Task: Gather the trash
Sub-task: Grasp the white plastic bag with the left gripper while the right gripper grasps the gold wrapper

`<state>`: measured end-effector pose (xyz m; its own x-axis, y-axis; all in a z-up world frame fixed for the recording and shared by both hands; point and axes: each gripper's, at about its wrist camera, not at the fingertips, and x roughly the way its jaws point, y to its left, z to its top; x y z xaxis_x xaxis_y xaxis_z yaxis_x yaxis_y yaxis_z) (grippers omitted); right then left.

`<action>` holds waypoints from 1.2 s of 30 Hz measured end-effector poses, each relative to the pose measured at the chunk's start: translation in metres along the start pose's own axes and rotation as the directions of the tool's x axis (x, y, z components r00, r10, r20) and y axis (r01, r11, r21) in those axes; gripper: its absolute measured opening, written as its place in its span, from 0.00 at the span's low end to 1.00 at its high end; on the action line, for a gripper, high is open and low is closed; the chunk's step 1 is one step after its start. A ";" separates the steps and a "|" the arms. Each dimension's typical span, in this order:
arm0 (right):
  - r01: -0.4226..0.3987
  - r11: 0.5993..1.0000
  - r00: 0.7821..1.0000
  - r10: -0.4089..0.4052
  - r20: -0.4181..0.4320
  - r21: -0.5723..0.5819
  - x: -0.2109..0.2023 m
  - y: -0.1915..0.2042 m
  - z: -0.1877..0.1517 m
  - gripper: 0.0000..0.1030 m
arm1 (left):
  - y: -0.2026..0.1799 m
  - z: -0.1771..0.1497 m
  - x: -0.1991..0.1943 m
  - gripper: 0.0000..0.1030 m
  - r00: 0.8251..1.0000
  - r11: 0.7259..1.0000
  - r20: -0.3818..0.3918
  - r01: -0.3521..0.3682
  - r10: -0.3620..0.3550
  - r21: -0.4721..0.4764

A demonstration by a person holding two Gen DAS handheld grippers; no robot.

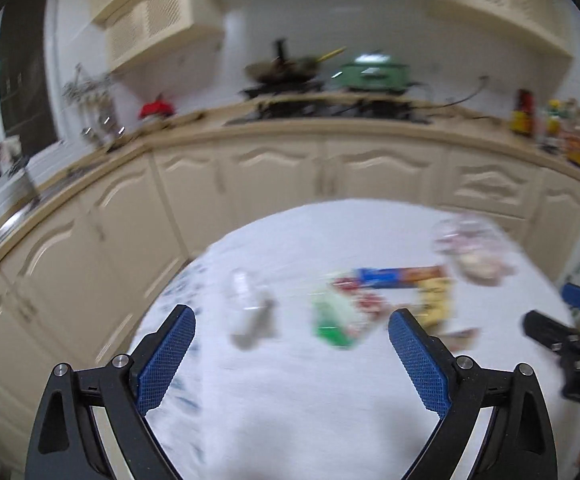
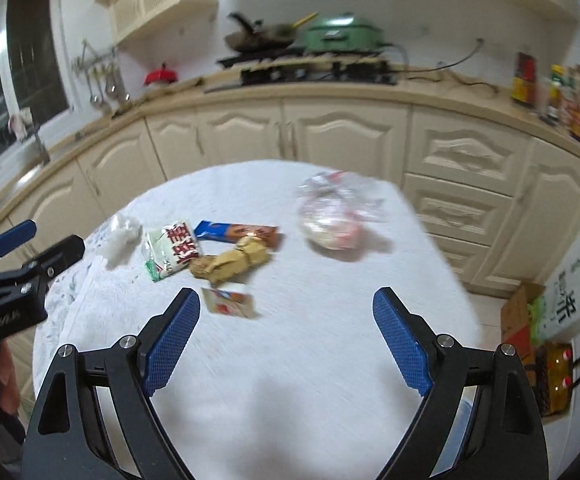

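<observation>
Trash lies on a white-clothed table (image 2: 290, 360): a crumpled white wad (image 2: 120, 236), a green-and-white wrapper (image 2: 172, 250), a blue-and-orange biscuit pack (image 2: 236, 233), a crumpled tan wrapper (image 2: 232, 262), a small flat packet (image 2: 230, 302) and a clear plastic bag (image 2: 335, 212). The left wrist view is blurred and shows the wad (image 1: 250, 312), the green wrapper (image 1: 331, 320), the biscuit pack (image 1: 399, 277) and the bag (image 1: 475, 248). My left gripper (image 1: 291, 330) is open and empty, above the near side of the table. My right gripper (image 2: 286, 312) is open and empty, short of the trash.
Cream kitchen cabinets (image 2: 329, 132) curve behind the table. The counter holds a wok (image 2: 260, 38), a green pot (image 2: 341, 34) and bottles (image 2: 553, 92). A cardboard box and a basket with bottles (image 2: 545, 360) stand on the floor at the right.
</observation>
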<state>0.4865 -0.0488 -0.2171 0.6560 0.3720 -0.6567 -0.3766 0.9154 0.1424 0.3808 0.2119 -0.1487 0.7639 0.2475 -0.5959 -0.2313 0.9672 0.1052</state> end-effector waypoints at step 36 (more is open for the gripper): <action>-0.169 0.985 0.976 0.164 -0.140 -0.025 0.080 0.018 0.007 0.31 | -0.027 0.032 0.017 0.25 0.985 0.989 -0.093 0.149 -0.148 0.007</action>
<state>0.5364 -0.0014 -0.2621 0.4872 0.4921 -0.7214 -0.4985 0.8350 0.2330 0.4195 0.1923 -0.1360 0.7306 0.0954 -0.6761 -0.1108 0.9936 0.0205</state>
